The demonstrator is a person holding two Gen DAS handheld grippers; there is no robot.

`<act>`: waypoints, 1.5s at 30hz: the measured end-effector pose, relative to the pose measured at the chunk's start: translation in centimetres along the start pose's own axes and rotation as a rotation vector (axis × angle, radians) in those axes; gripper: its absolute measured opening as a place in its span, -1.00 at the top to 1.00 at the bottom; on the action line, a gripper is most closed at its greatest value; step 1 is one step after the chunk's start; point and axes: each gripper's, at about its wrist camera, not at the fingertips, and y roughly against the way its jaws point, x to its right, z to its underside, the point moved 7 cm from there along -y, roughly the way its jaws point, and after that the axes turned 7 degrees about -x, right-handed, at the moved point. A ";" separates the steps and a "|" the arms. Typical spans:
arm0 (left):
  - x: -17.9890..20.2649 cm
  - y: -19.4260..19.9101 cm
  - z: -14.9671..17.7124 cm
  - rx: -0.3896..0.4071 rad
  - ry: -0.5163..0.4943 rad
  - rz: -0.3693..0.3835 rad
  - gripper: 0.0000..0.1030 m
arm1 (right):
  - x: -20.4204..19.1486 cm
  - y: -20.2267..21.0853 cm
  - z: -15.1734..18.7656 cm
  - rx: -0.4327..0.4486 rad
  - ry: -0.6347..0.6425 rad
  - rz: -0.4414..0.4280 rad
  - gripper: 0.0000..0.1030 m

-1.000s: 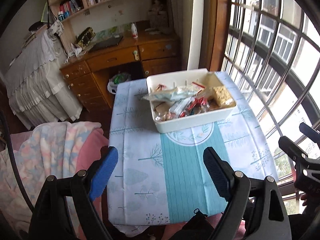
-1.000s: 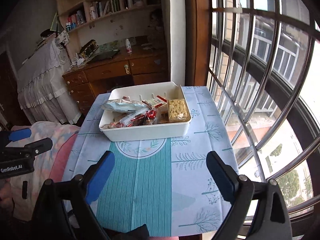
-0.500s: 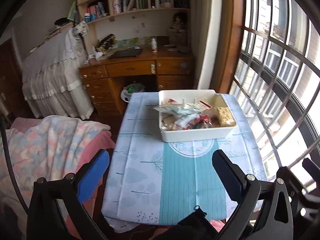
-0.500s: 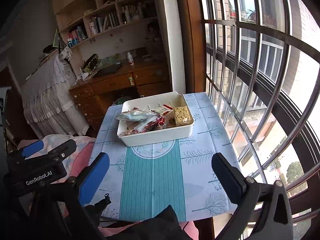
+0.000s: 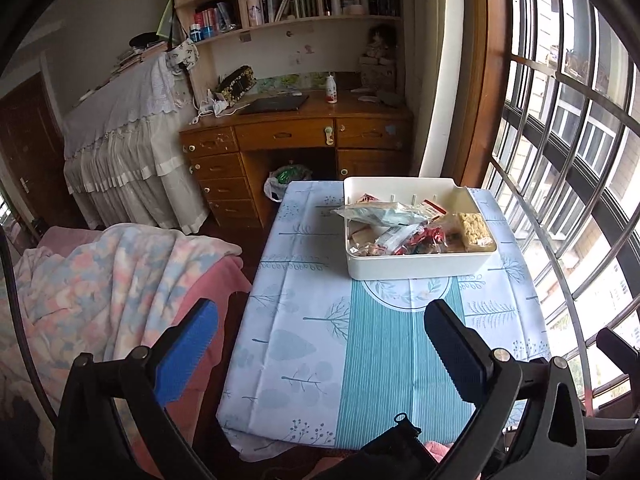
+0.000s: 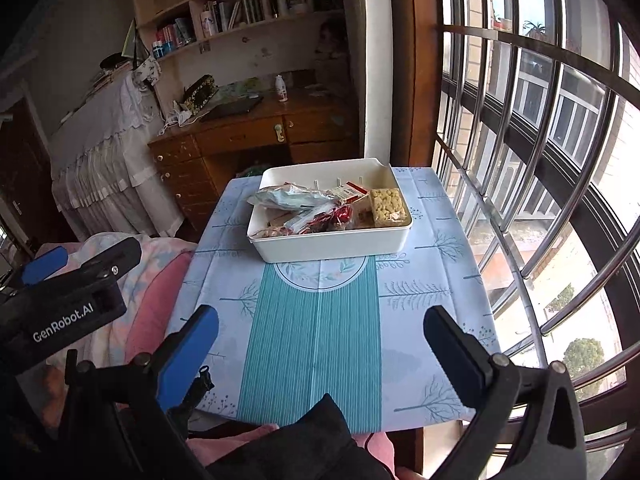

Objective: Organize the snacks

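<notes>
A white rectangular bin (image 5: 420,268) (image 6: 332,246) stands at the far end of the small table, filled with several snack packets. A pale blue-grey bag (image 5: 380,214) (image 6: 292,198) lies across the top, red-and-clear wrappers (image 5: 416,236) (image 6: 324,216) sit in the middle, and a yellow puffed-grain block (image 5: 474,230) (image 6: 386,200) fills the right end. My left gripper (image 5: 320,344) hovers open and empty over the near left of the table. My right gripper (image 6: 320,340) hovers open and empty over the near edge. Both are well short of the bin.
The table wears a blue-and-teal tree-print cloth (image 5: 360,360) (image 6: 316,340). A bed with a pastel blanket (image 5: 100,280) lies left. A wooden desk (image 5: 296,136) with bookshelves stands behind. Barred windows (image 6: 540,160) curve along the right, close to the table's edge.
Both grippers have drawn back from the bin and risen slightly, so it looks smaller and farther. Both pairs of jaws spread a little wider. The left view rolled upright.
</notes>
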 end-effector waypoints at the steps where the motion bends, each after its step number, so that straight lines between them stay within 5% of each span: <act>1: 0.1 -0.1 0.0 -0.001 -0.007 0.004 -0.99 | 0.0 0.0 0.0 -0.003 0.001 -0.001 -1.00; 45: -0.5 -2.5 1.1 -0.061 -0.037 0.041 -0.99 | -0.7 -1.8 1.6 -0.082 -0.072 0.008 -1.00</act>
